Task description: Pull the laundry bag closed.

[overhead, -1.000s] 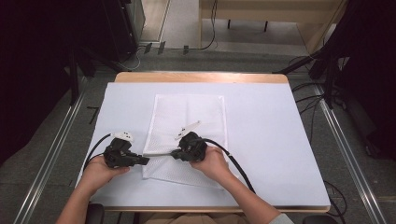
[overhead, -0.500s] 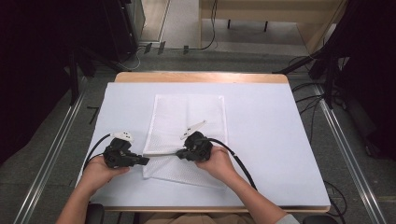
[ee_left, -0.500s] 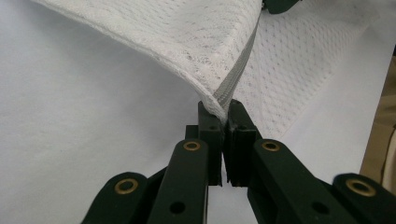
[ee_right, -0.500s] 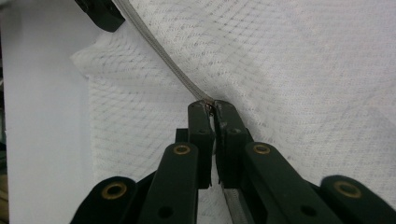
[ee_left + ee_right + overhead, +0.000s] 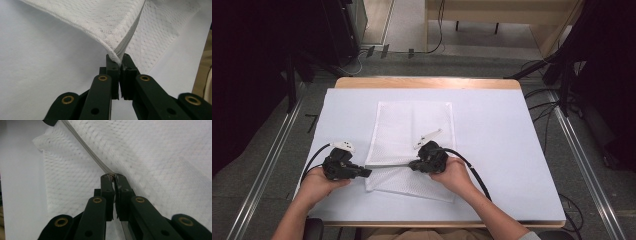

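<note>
Right gripper has slid sideways away from the left gripper since a second ago, running further along the grey zipper of the white mesh bag; left hand hasn't shifted. Right gripper's jaws are pinched tight on what looks like the zipper slider, the zipper line running off ahead of it. Left gripper is clamped on the bag's corner at the zipper's end, mesh lifting up and away just in front of its tips. Looks like left anchors the end so the track stays taut while right drags the slider. Bag lies flat on the white surface, its near edge between the two grippers, the rest spread out beyond them. Whether it's being zipped open or closed, can't tell.
</note>
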### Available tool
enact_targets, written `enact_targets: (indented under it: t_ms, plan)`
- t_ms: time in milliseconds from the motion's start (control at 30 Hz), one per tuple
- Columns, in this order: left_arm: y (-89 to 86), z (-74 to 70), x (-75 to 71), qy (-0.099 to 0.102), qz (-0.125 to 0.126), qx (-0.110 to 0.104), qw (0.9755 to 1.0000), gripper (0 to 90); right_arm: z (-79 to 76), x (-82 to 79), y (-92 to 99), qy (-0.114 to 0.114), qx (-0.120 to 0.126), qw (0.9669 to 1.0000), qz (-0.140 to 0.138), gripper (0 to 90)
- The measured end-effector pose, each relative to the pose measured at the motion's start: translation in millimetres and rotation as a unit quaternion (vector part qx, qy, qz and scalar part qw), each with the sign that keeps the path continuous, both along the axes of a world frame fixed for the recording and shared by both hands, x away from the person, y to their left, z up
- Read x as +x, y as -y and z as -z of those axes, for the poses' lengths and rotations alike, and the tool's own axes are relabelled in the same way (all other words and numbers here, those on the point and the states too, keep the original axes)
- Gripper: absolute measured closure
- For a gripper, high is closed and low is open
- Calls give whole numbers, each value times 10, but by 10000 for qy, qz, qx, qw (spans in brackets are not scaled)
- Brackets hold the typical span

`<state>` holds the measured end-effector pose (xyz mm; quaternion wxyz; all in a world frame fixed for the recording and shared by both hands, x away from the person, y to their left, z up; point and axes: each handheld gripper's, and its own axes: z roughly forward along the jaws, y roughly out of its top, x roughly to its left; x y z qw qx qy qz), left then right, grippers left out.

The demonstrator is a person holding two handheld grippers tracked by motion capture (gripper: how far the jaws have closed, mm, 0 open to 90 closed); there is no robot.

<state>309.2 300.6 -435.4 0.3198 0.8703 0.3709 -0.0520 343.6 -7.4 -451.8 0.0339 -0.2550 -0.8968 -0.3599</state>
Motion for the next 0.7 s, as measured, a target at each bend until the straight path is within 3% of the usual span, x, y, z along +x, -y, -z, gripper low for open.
enact_targets:
  t_ms: [700]
  plan:
    - [-7, 6, -4, -43, 10, 18, 10000, 878, 33, -39, 378, -172, -11, 9996, 225, 882]
